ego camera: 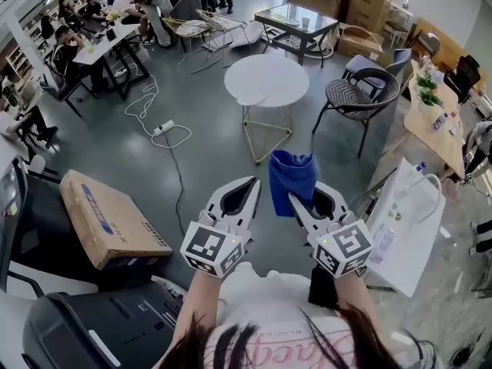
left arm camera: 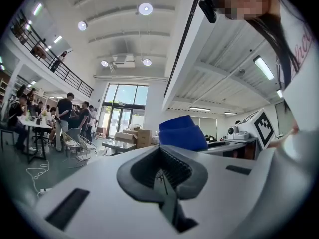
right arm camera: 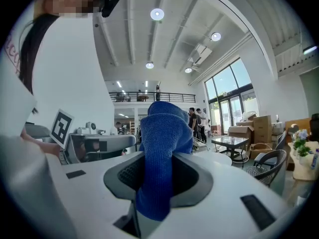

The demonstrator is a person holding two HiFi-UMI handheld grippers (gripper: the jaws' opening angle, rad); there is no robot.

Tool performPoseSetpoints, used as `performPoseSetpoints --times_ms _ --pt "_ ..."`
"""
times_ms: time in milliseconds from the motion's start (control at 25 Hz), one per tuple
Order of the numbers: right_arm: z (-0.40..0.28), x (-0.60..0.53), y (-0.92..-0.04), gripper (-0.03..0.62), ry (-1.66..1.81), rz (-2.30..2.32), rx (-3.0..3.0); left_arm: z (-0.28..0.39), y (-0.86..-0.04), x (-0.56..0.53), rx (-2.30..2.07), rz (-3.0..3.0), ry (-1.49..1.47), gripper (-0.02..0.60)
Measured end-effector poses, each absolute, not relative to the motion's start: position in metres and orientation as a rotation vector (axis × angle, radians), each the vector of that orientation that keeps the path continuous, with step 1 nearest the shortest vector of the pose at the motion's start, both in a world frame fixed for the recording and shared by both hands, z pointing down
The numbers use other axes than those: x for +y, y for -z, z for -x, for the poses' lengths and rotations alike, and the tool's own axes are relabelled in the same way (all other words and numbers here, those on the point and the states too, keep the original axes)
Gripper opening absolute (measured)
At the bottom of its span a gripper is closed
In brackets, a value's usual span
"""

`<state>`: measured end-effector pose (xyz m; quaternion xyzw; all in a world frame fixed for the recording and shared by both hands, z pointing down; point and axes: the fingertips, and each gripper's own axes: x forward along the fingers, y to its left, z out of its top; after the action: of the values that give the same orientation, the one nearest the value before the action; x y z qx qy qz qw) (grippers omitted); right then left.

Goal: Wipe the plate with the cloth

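I hold both grippers level in the air over the grey floor. A blue cloth (ego camera: 292, 177) stands bunched between the pads of my right gripper (ego camera: 298, 200), which is shut on it. In the right gripper view the cloth (right arm camera: 162, 138) rises out of the right gripper (right arm camera: 157, 183) and hides what lies straight ahead. My left gripper (ego camera: 250, 183) is just left of it, shut with nothing in it. The left gripper view shows its own jaws (left arm camera: 162, 176) closed, the cloth (left arm camera: 182, 132) off to the right. No plate shows in any view.
A round white table (ego camera: 267, 81) stands ahead, a black chair (ego camera: 361, 94) to its right. A cardboard box (ego camera: 108, 217) lies on the floor at my left, a white bag (ego camera: 407, 221) at my right. A power cable (ego camera: 165, 129) trails across the floor. People sit at desks far left.
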<state>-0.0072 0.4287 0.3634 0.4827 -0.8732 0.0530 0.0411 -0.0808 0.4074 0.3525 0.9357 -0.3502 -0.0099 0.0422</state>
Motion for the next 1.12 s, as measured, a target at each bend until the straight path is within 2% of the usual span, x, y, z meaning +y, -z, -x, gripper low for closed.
performPoseSetpoints --times_ms 520,1120 --pt "-0.027 0.398 -0.378 0.133 -0.223 -1.439 -2.708 0.064 -0.375 0.372 -1.129 -2.791 -0.021 0.008" --pt "-0.026 0.226 -0.390 0.133 -0.267 -1.456 -2.705 0.063 -0.385 0.196 -1.147 -2.776 -0.039 0.008"
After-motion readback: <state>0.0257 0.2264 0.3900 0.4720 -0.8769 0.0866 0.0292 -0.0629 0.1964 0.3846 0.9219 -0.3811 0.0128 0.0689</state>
